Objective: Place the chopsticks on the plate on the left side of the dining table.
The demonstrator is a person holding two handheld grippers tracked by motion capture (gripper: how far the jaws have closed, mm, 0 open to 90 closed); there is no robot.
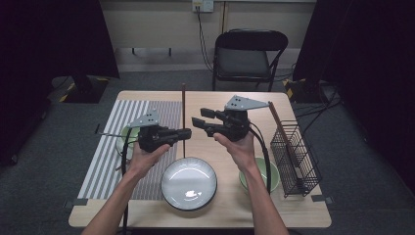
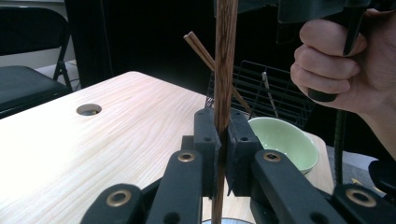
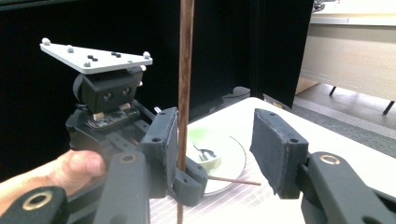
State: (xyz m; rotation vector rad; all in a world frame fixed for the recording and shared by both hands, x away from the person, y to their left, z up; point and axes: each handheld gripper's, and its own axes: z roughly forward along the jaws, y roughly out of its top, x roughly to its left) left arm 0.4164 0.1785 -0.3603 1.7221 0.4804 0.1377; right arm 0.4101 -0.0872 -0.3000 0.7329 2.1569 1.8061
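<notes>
A long dark wooden chopstick (image 1: pixel 184 105) stands upright above the table's middle. My left gripper (image 1: pixel 185 133) is shut on it low on its length; in the left gripper view both pads press on the chopstick (image 2: pixel 225 65). My right gripper (image 1: pixel 199 117) points left at the same stick from the other side and stands open. In the right gripper view the chopstick (image 3: pixel 185 84) runs close beside one pad (image 3: pixel 163 140), while the other pad (image 3: pixel 279 156) is well clear of it. Whether the near pad touches the stick I cannot tell.
A white plate (image 1: pixel 189 183) lies at the front, a green bowl (image 1: pixel 262 174) to its right under the forearm. A wire basket (image 1: pixel 295 156) with more chopsticks (image 1: pixel 275 119) stands at the right edge. A striped mat (image 1: pixel 110 147) with another green bowl (image 1: pixel 123 138) lies left. A chair (image 1: pixel 247 54) stands behind.
</notes>
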